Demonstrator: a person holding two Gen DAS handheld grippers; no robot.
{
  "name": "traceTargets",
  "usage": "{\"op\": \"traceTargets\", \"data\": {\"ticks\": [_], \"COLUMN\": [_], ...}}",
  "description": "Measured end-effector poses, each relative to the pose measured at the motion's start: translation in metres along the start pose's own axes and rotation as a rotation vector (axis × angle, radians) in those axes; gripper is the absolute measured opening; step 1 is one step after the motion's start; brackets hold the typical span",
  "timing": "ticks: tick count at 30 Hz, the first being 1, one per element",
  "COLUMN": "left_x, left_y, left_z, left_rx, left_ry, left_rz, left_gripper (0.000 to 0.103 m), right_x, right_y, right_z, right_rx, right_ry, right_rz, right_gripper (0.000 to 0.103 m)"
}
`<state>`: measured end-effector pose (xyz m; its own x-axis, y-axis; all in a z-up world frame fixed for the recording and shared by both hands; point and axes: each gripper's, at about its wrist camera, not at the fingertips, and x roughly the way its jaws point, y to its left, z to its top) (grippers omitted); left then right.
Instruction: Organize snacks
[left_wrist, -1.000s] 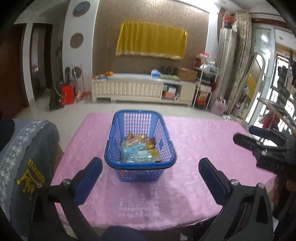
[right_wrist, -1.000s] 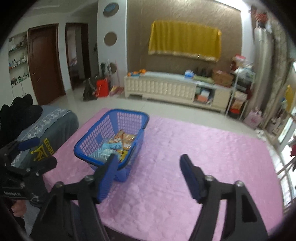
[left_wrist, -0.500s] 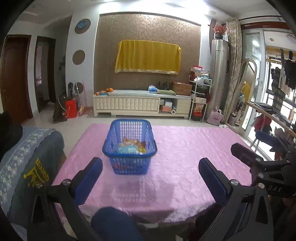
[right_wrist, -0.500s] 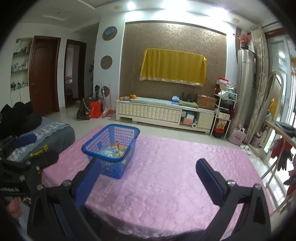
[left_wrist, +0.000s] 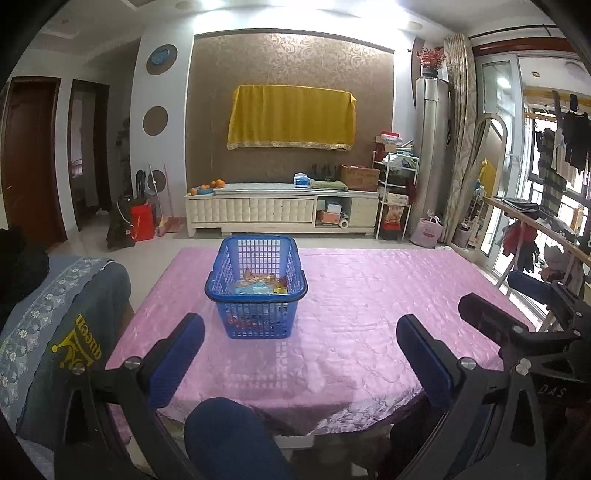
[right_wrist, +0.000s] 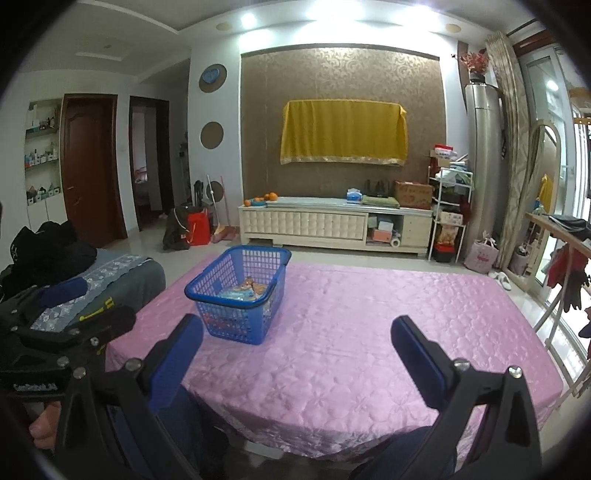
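Note:
A blue plastic basket (left_wrist: 256, 291) stands on the pink quilted table (left_wrist: 369, 295), toward its left side. Several snack packets (left_wrist: 260, 285) lie inside it; they also show in the right wrist view (right_wrist: 243, 290) inside the basket (right_wrist: 240, 295). My left gripper (left_wrist: 301, 356) is open and empty, held back at the table's near edge, in front of the basket. My right gripper (right_wrist: 295, 360) is open and empty, near the table's (right_wrist: 369, 332) front edge, right of the basket. Each gripper shows at the side of the other's view.
A chair draped with grey clothing (left_wrist: 62, 325) stands left of the table. The person's knee (left_wrist: 229, 435) is below the near edge. A white TV cabinet (left_wrist: 280, 210) stands against the far wall. A clothes rack (left_wrist: 546, 236) is at the right.
Both grippers have pulled back and up from the basket, which now looks smaller and farther away. Both stay open and empty.

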<state>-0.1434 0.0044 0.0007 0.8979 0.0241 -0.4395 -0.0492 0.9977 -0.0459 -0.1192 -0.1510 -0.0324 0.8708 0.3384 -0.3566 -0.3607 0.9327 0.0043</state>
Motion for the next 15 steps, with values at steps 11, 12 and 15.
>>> {"op": "traceTargets", "data": {"ticks": [11,12,15], "left_x": [-0.004,-0.005,-0.005], "left_y": [-0.002,-0.002,-0.001], "left_z": [-0.004,-0.004,-0.004], "left_rx": [0.007,0.007,0.007], "left_ry": [-0.01,-0.009,-0.004], "left_rz": [-0.005,-0.004,-0.003], "left_gripper": [0.103,0.103,0.103], "right_x": [-0.011,-0.011,-0.011], "right_y": [0.0,-0.001,-0.001], "right_z": [-0.004,-0.003,-0.004], "right_rx": [0.017,0.017,0.02], "right_ry": [0.002,0.004,0.008], "right_rz": [-0.006,-0.005,-0.008], "right_gripper": [0.103,0.103,0.103]}}
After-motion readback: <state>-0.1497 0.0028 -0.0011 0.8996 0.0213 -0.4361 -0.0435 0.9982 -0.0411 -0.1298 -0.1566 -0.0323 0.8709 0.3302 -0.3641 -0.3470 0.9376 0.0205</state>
